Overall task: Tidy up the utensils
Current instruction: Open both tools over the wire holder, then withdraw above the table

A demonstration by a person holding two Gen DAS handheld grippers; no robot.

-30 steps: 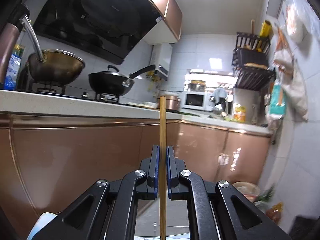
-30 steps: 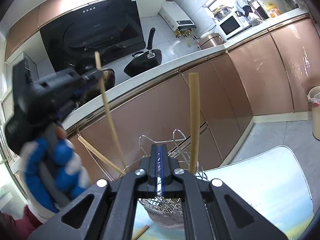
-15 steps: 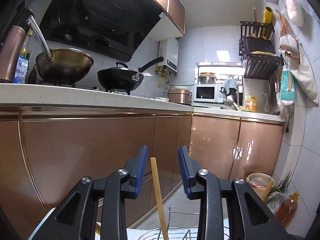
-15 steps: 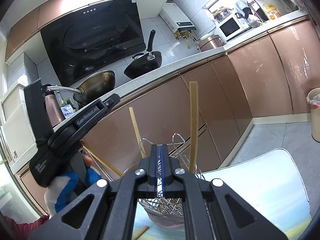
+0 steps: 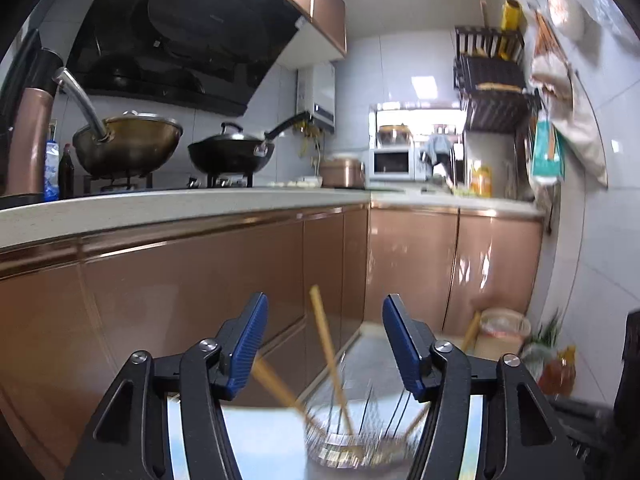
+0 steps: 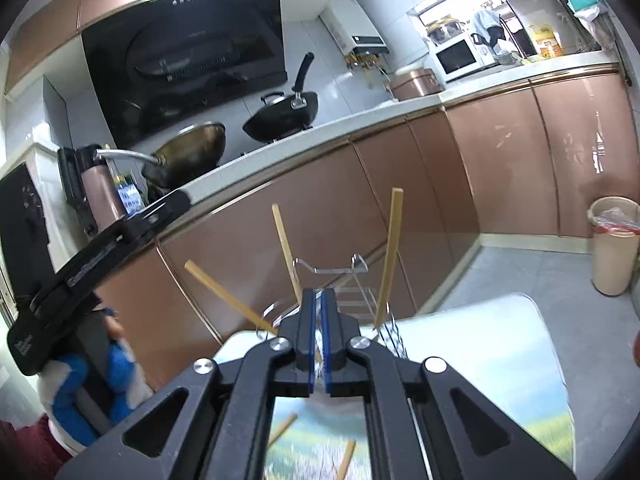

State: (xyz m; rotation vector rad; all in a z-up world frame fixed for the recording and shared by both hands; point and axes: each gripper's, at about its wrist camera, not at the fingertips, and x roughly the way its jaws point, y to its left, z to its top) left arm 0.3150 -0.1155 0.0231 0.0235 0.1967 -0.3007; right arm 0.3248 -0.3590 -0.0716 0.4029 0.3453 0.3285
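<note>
A wire utensil basket [image 5: 352,436] [image 6: 360,304] stands on the table with three bamboo chopsticks leaning in it. The middle chopstick [image 5: 330,356] [image 6: 286,248] stands between the blue pads of my left gripper [image 5: 324,316], which is open and empty just above the basket. Another chopstick [image 6: 390,256] leans at the right, a third [image 6: 228,298] at the left. My right gripper [image 6: 319,300] is shut and empty, just in front of the basket. Loose chopsticks [image 6: 346,460] lie on the table under it.
The table top [image 6: 500,360] carries a landscape print. Behind run copper kitchen cabinets [image 5: 200,280] and a counter with a brass wok [image 5: 128,148] and a black pan [image 5: 232,154]. A bin [image 6: 614,244] stands on the floor at right.
My left gripper opened and let go of the chopstick, which dropped into the basket; the gripper then widened and pulled back. The right gripper stayed shut, shifting slightly.
</note>
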